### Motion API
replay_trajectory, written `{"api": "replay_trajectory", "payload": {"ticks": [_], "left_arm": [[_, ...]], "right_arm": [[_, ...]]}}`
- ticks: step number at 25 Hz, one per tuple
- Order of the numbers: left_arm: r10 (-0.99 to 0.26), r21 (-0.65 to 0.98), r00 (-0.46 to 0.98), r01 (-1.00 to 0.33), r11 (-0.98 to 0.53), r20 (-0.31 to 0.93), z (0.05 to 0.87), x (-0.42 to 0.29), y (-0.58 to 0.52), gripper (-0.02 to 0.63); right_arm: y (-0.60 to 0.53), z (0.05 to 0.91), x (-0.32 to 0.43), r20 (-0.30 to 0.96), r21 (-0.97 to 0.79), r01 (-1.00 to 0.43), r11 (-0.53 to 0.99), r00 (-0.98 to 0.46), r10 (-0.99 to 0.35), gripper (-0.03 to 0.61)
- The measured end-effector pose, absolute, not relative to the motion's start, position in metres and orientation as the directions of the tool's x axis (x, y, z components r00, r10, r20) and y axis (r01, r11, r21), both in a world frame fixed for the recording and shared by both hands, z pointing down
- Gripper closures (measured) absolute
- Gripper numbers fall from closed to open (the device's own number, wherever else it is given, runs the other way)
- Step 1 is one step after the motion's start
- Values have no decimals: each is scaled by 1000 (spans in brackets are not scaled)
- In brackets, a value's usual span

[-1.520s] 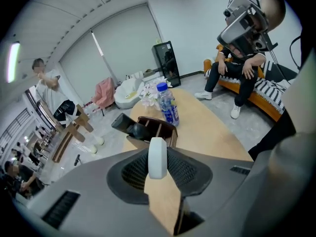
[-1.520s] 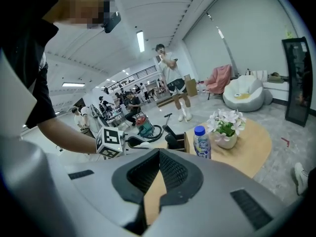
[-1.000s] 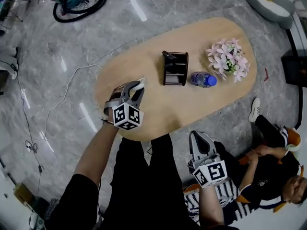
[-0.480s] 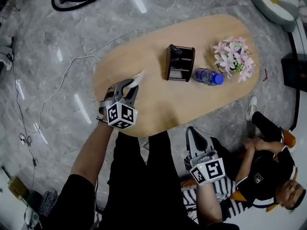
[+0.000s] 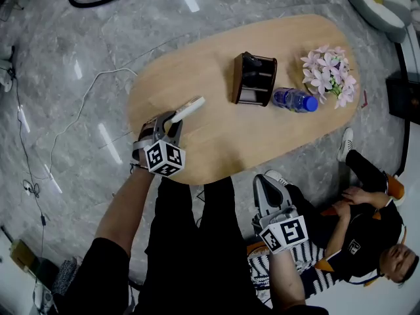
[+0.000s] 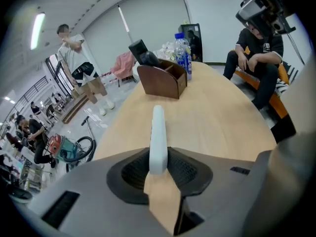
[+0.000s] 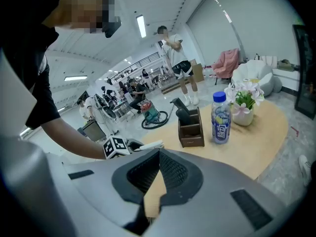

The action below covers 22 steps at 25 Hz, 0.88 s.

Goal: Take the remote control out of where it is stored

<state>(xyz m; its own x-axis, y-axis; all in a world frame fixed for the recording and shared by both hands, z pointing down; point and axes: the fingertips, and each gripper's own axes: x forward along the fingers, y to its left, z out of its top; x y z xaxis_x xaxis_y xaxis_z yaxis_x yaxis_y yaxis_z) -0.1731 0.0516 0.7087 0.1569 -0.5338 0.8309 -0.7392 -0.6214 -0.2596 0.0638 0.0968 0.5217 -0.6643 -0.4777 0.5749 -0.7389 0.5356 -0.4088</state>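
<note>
My left gripper (image 5: 173, 119) is shut on one end of a slim white remote control (image 5: 188, 108), held low over the left part of the oval wooden table (image 5: 216, 143). In the left gripper view the remote (image 6: 158, 132) sticks out forward from between the pads. The brown wooden holder (image 5: 254, 81) it is stored in stands further back on the table with dark remotes (image 5: 250, 62) still upright in it. My right gripper (image 5: 270, 199) hangs off the table's near edge, shut and empty (image 7: 159, 154).
A blue-capped water bottle (image 5: 295, 100) lies beside the holder, and a pot of pink flowers (image 5: 327, 77) stands at the table's right end. A person sits on the floor at the right (image 5: 367, 222). A white cable (image 5: 79, 110) runs across the grey floor at the left.
My left gripper has carried the white remote away from the holder, towards the table's near left edge and lower. The right gripper has sunk slightly.
</note>
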Motion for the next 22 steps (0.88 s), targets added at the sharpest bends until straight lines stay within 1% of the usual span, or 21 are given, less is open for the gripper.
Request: {"api": "replay_trajectory", "payload": {"ticks": [7,16,22], "left_arm": [[-526,-223,196,-745,-629,828,724,-177,56,501],[-500,-200,260,-694,-691,826,723,-158,77,500],[-482,-146,312,-699,-700,819,721,-150,85,496]], "right_arm": [[110,529,54,592,-401,-755,519,-646,-482,571],[119,526,39,592,-399,-765,506,-636,-495,571],[120,522,34,588,-385,-769,510,-630,-507,571]]}}
